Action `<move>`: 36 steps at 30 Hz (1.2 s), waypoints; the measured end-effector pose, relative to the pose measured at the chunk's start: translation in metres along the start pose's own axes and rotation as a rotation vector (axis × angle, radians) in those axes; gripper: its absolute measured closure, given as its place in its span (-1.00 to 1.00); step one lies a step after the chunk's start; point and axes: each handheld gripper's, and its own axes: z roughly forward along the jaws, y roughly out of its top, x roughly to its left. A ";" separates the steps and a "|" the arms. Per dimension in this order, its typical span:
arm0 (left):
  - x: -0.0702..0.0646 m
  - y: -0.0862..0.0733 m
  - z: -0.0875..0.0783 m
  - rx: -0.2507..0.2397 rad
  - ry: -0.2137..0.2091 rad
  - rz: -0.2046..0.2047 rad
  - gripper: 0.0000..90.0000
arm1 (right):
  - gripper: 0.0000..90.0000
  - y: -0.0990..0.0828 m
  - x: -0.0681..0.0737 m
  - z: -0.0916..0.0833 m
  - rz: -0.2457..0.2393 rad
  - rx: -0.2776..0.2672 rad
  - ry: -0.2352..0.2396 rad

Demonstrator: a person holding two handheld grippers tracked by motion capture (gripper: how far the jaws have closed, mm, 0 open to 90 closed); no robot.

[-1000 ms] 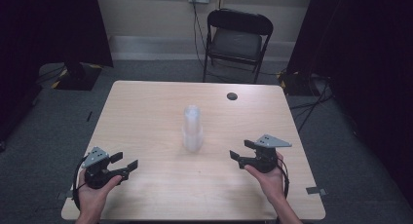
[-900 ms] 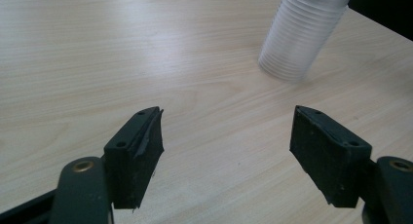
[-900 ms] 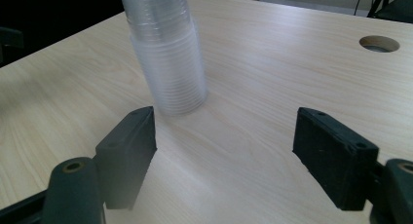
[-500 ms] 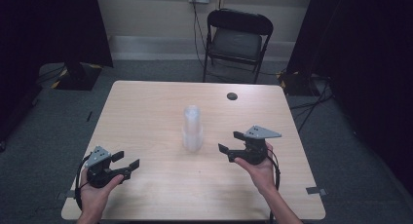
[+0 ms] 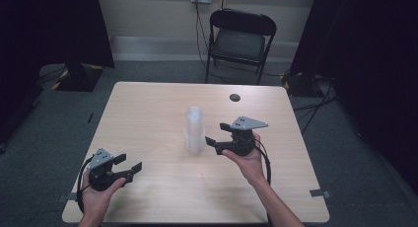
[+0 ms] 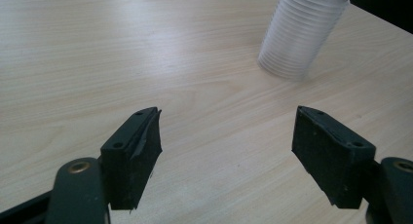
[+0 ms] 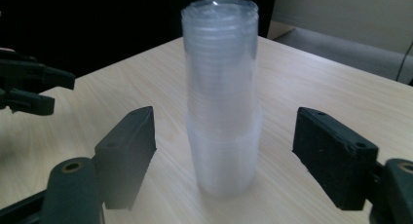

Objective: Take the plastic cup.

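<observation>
A: Where is the cup stack, for the log?

B: The stack of clear plastic cups (image 5: pixel 195 131) stands upright, rims down, near the middle of the wooden table (image 5: pixel 148 118). In my right gripper view the stack (image 7: pixel 221 97) sits straight ahead of the jaws, its upper cups nested inside a wider bottom section.

A: Right tongs?

B: My right gripper (image 5: pixel 213 144) is released, jaws spread wide. From the high view the tips point at the stack's lower part, just beside it on its right. In the right gripper view the stack lies between the two jaw lines but farther off; neither pad touches it. My right hand (image 5: pixel 245 158) holds the body from below, grey plate on top.

A: Left tongs?

B: My left gripper (image 5: pixel 129 165) is also released, jaws apart, nothing between them. It sits near the table's front left corner, well apart from the stack, held in my left hand (image 5: pixel 96 197). In the left gripper view, bare tabletop (image 6: pixel 146 63) shows between the pads, and the stack (image 6: pixel 301 34) appears up and to the right, ribbed with stacked rims.

A: Anything else on the surface?

B: A small dark round object (image 5: pixel 235 97) lies toward the far edge, behind the stack; I cannot tell what it is. Off the table, a black folding chair (image 5: pixel 237 42) stands beyond the far side.

A: Contact status?

B: Neither gripper is touching the stack.
</observation>
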 end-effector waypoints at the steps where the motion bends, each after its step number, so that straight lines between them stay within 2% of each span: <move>1: 0.000 0.000 0.000 0.000 0.000 0.000 -0.42 | -0.48 0.001 0.001 0.003 -0.005 -0.008 0.007; 3: 0.000 0.000 0.000 0.000 -0.002 0.000 -0.42 | -0.51 0.005 0.003 0.009 -0.010 -0.020 0.013; 9: 0.000 0.000 -0.001 0.003 -0.007 0.012 -0.42 | -0.52 0.014 0.003 0.024 -0.022 -0.012 0.012; 14: 0.000 0.000 0.000 0.004 -0.009 0.006 -0.42 | -0.55 0.021 0.002 0.038 -0.033 -0.009 0.015; 17: 0.000 0.000 0.000 0.006 -0.005 0.012 -0.42 | -0.71 0.021 0.000 0.049 -0.021 -0.008 -0.002; 20: 0.000 0.000 0.000 0.006 -0.006 0.003 -0.42 | -0.70 0.020 -0.002 0.059 -0.018 0.002 -0.011; 24: 0.000 0.000 0.000 0.006 -0.006 0.005 -0.42 | -0.69 0.019 -0.003 0.071 -0.013 0.019 0.001; 26: 0.000 0.000 0.000 0.006 -0.007 0.002 -0.42 | -0.60 0.017 -0.004 0.077 -0.012 0.016 0.010; 29: 0.001 -0.001 0.001 0.007 -0.009 -0.002 -0.42 | -0.50 0.016 -0.005 0.081 -0.011 0.028 0.008; 33: 0.001 -0.001 0.003 0.019 -0.009 -0.004 -0.43 | -0.48 0.014 -0.006 0.088 -0.001 0.016 0.010; 36: -0.001 -0.001 0.003 0.017 -0.011 -0.001 -0.43 | -0.44 0.011 -0.006 0.092 -0.014 0.031 0.015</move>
